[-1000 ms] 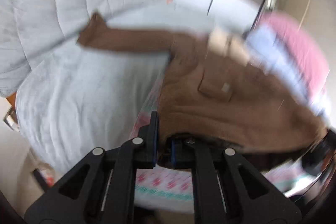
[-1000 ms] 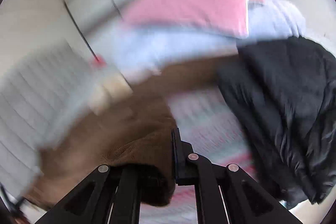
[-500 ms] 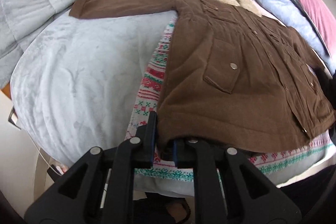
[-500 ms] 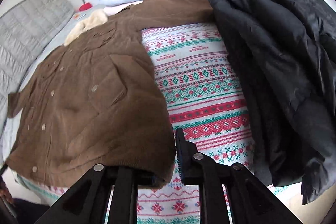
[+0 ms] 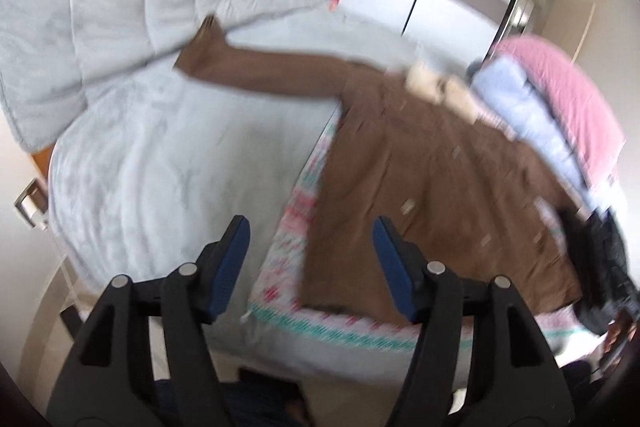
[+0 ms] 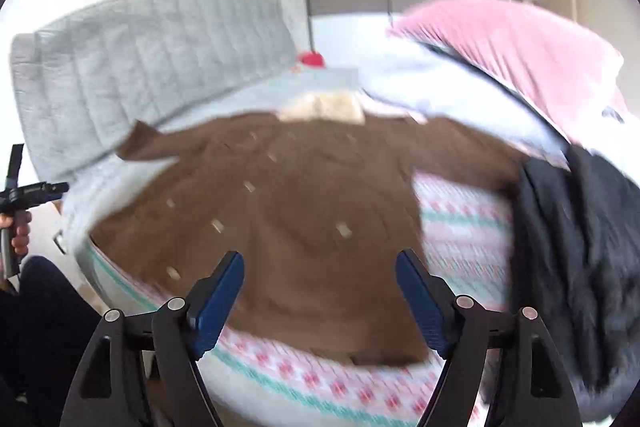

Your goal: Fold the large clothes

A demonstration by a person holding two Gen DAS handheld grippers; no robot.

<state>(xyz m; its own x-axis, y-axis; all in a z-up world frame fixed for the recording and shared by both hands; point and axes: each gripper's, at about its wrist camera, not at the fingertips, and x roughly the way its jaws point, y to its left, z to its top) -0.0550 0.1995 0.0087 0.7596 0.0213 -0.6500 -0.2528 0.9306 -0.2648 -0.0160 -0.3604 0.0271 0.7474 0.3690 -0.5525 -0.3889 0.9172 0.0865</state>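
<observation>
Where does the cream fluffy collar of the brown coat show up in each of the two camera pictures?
Left wrist view: the collar sits upper right, beside the pale blue bedding.
Right wrist view: the collar sits top centre, above the coat's body.
Shared landmark: the pink pillow.

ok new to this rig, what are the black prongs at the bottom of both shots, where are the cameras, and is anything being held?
There is no robot here. A person carries a handheld two-finger gripper in each hand, and each has a fisheye camera looking forward along its fingers. The prongs are those fingers: the left gripper in one view, the right gripper in the other. Both look at a bed with a brown jacket spread flat on a patterned blanket, sleeves out. A black coat and pink and blue bedding sit alongside. Both grippers' jaws have just been opening and stand wide, with nothing between the blue pads, so nothing is held. Both pictures are motion-blurred.
</observation>
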